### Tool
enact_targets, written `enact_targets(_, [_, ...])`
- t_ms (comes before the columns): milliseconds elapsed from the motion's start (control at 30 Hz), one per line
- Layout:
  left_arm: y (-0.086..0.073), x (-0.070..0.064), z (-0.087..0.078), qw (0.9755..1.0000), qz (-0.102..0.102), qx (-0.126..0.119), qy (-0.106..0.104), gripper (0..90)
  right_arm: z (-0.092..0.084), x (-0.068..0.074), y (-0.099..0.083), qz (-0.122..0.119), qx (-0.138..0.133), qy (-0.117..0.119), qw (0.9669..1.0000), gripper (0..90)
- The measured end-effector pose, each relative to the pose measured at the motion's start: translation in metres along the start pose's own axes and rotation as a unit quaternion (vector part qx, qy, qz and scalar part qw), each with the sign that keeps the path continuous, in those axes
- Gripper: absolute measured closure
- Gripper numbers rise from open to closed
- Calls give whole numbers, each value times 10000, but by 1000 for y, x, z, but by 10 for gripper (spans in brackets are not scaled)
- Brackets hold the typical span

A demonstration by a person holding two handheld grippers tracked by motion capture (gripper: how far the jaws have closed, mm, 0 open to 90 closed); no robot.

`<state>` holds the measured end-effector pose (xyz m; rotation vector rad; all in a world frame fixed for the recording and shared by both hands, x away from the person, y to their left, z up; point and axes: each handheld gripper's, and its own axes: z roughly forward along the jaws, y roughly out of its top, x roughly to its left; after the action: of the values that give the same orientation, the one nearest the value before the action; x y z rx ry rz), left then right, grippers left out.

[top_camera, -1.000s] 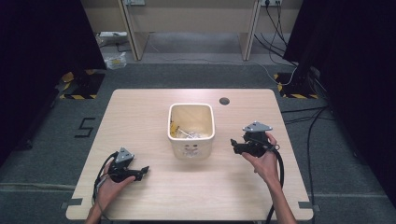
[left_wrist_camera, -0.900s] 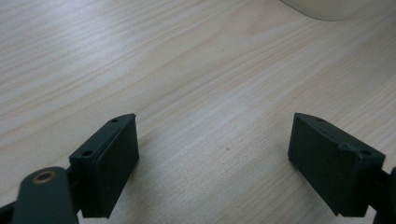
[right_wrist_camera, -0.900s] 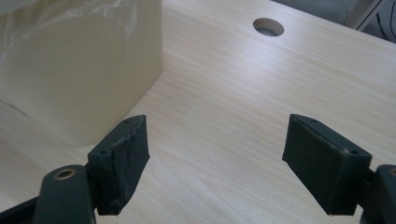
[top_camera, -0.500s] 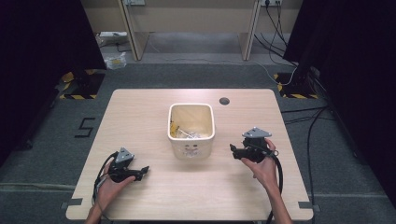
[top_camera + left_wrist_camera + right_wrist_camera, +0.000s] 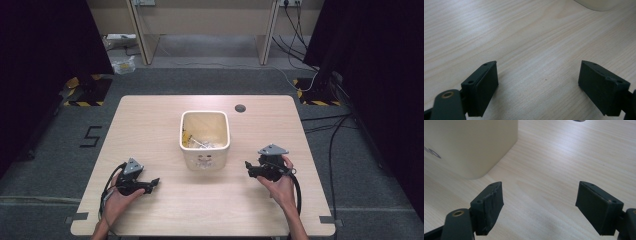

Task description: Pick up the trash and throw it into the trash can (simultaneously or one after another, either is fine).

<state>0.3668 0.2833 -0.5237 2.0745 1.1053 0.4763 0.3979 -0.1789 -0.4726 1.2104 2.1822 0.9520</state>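
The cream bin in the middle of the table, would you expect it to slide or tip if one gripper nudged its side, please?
The cream bin looks like thin plastic with few contents, so probably light. Its broad flat base on the smooth wooden table suggests sliding rather than tipping under a low push. A push near the rim might tilt it.

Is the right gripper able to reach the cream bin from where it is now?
Probably yes. The right gripper is open and holds nothing, and only bare table lies between it and the cream bin. In the right gripper view the bin's wall stands close beyond the fingers.
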Motion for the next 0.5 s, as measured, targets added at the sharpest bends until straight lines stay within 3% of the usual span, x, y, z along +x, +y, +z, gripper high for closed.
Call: enact_targets(500, [0,0,0,10000,0,1,-1,153,0,5,-14,62,39,51,10000,216])
